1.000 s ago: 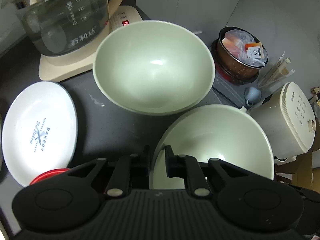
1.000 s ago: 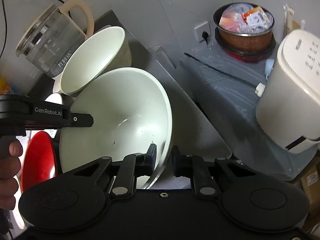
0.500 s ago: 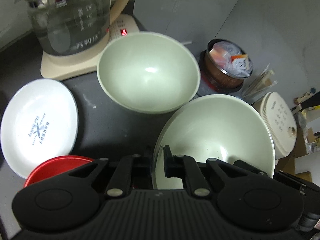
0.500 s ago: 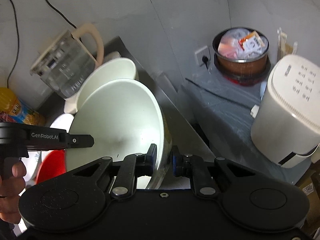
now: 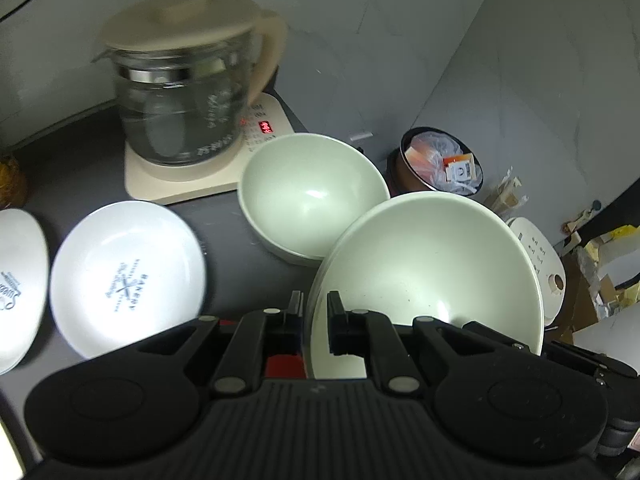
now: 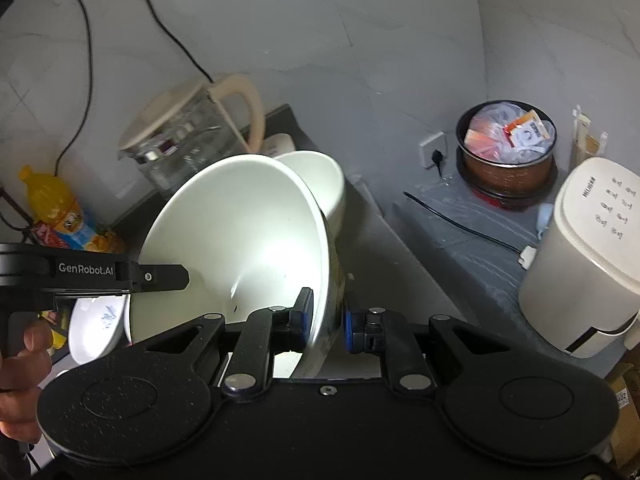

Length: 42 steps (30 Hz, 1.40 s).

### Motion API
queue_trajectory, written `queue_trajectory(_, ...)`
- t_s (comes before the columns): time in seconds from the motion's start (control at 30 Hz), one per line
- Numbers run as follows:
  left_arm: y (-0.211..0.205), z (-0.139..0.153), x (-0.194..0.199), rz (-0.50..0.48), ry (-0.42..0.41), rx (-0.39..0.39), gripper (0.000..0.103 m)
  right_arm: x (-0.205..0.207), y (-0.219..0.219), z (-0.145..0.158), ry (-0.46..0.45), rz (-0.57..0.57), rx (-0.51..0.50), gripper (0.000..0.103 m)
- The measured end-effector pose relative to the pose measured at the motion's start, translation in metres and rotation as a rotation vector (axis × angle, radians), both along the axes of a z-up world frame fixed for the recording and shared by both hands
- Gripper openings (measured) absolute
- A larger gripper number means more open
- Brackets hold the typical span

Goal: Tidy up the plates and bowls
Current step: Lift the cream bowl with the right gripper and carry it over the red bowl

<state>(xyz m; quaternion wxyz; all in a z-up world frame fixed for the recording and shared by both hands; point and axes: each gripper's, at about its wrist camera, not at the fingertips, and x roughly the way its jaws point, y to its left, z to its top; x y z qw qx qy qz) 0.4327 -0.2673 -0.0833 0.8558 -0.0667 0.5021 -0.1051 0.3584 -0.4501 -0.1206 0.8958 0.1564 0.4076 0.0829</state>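
Both grippers hold one large pale green bowl (image 5: 432,264), lifted and tilted above the dark counter. My left gripper (image 5: 313,320) is shut on its near rim. My right gripper (image 6: 326,318) is shut on the opposite rim of the same bowl (image 6: 240,248). A second pale green bowl (image 5: 312,196) sits on the counter behind it; it also shows in the right wrist view (image 6: 320,184). Two white plates with blue print lie at the left, one (image 5: 124,276) whole and one (image 5: 16,288) cut by the frame. A red dish (image 5: 280,364) is mostly hidden under my left gripper.
A glass kettle (image 5: 188,96) on a cream base (image 5: 180,184) stands at the back. A brown pot (image 6: 506,152) of packets and a white cooker (image 6: 588,256) sit lower at the right. An orange drink bottle (image 6: 56,208) stands at the far left.
Both grippers have risen and pulled back with the large bowl, lifting it higher off the counter. The kettle, second bowl and plates now appear farther away.
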Motion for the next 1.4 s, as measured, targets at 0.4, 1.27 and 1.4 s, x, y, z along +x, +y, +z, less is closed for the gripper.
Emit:
queue_trajectory(0.4, 0.059, 0.003, -0.029, 0.072, 0.002, -0.025, 0.010, -0.016, 0.053, 0.001, 0.030, 0.075, -0.023, 0.017)
queue_trajectory(1.27, 0.129, -0.046, -0.060, 0.201, 0.157, -0.044, 0.011, -0.016, 0.107, -0.036, 0.141, 0.135, -0.087, 0.014)
queue_trajectory(1.4, 0.131, -0.047, -0.061, 0.196, 0.161, -0.057, 0.013, -0.013, 0.109, -0.037, 0.144, 0.130, -0.099, 0.013)
